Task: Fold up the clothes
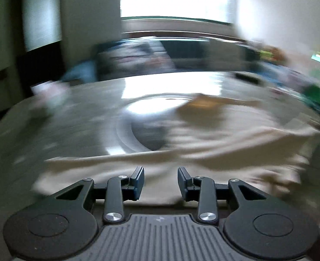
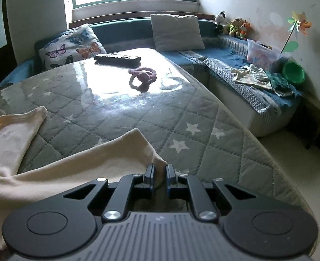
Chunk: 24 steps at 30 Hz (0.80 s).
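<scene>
A cream garment (image 2: 77,167) lies on a table covered with a grey quilted star cloth (image 2: 181,117). My right gripper (image 2: 159,173) is shut on a corner of the garment at the table's near right side. The left wrist view is heavily blurred. There the same cream garment (image 1: 214,152) spreads ahead and to the right. My left gripper (image 1: 161,179) is open just above the garment's near edge, with nothing between its fingers.
A black remote (image 2: 117,59) and a pink knotted cord (image 2: 143,76) lie on the far part of the table. A sofa with a butterfly pillow (image 2: 71,47) and a grey pillow (image 2: 177,32) runs behind. Clothes (image 2: 255,76), a plastic box (image 2: 262,53) and a green cup (image 2: 293,72) sit on the right bench.
</scene>
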Available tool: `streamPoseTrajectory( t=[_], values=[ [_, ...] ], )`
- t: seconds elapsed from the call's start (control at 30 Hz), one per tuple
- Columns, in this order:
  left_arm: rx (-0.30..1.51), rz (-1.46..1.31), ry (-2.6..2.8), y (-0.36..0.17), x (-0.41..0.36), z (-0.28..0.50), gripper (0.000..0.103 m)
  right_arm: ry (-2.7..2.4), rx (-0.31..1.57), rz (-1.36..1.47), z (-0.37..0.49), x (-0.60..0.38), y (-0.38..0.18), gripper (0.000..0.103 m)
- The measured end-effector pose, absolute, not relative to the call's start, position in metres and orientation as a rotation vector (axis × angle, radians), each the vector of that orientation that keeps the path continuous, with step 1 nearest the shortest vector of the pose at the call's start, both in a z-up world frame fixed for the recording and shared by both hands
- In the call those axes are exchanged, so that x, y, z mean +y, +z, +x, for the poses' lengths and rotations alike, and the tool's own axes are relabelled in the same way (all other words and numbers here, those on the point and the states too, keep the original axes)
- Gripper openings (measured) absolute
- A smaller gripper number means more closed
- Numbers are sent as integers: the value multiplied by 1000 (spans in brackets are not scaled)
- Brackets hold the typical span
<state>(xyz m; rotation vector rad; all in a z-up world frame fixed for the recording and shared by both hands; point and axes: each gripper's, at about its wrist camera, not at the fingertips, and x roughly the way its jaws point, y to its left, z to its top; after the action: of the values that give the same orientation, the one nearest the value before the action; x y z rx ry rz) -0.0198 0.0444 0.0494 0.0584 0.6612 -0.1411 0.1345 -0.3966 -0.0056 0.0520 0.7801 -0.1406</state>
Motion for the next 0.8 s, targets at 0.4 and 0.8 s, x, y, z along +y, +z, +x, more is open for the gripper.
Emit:
streamPoseTrajectory(
  t=[0.4,0.8],
  values=[
    [628,265,-552,29,-72,-20,49,-148,779,73,133,-396,-4,10],
    [690,308,-622,4,-100,-6,22,-125,763,144,139,-396,-8,10]
  ],
)
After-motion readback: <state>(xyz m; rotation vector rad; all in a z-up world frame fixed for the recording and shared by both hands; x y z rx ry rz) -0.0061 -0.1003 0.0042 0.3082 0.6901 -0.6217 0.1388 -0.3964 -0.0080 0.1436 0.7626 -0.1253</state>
